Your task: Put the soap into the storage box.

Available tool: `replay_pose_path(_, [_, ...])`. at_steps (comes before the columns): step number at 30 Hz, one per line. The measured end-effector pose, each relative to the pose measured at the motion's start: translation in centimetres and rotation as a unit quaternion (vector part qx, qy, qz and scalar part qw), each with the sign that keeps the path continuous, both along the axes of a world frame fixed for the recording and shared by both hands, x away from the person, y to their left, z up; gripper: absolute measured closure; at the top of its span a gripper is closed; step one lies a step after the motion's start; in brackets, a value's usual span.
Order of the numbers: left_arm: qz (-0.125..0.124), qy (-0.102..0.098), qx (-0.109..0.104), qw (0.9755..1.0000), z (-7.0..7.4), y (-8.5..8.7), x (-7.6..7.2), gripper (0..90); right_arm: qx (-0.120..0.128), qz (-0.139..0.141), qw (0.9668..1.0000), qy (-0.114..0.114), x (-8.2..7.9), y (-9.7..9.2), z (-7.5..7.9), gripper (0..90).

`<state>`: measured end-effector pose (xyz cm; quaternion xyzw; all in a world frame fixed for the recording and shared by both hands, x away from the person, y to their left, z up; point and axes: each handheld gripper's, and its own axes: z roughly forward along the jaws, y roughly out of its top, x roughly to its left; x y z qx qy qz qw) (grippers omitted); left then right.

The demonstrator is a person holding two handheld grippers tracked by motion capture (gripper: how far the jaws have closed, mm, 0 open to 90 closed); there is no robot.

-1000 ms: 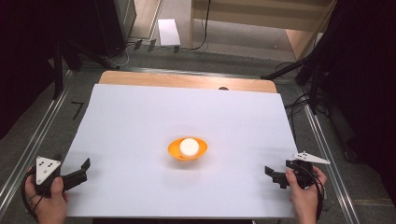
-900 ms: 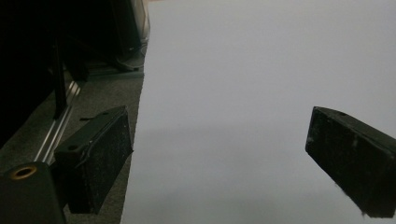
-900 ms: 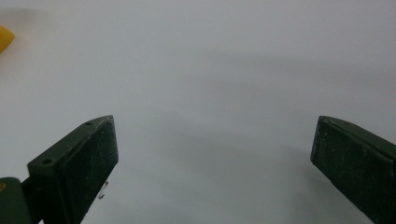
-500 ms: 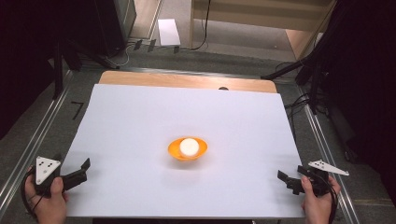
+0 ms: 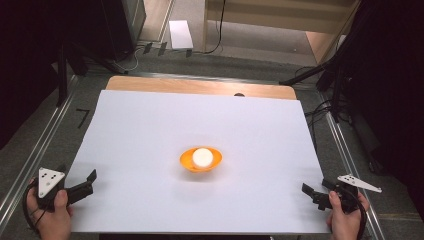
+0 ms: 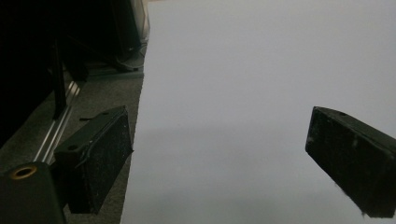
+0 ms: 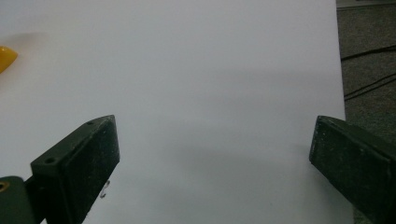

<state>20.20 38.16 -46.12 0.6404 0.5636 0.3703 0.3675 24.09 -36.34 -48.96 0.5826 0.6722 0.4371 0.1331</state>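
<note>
In the high view, an orange bowl [image 5: 201,159] is sitting near the middle of the white worktop [image 5: 150,125], cradling a white ball [image 5: 202,157]. The left gripper [image 5: 88,182] is resting at the near left edge and the right gripper [image 5: 309,192] at the near right edge, both well apart from the bowl and aiming inward. The bowl is lying forward and to the right of the left fingers, forward and to the left of the right ones; the two look about equally distant, so neither hand is clearly nearer.

In the left gripper view, the fingers [image 6: 95,163] are standing wide, gripping nothing, with bare sheet between them.

In the right gripper view, the fingers [image 7: 77,170] are likewise spread wide and empty, and the bowl's yellow-orange rim [image 7: 6,58] is peeking in at the far left edge.
</note>
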Motion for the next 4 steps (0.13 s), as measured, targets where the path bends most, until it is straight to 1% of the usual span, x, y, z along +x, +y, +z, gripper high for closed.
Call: replay_pose_path(4, [-0.001,0.002,0.001,1.0,0.0,0.0,0.04,7.4,0.005,-0.004,1.0,-0.003,-0.01,-0.05,0.12,1.8])
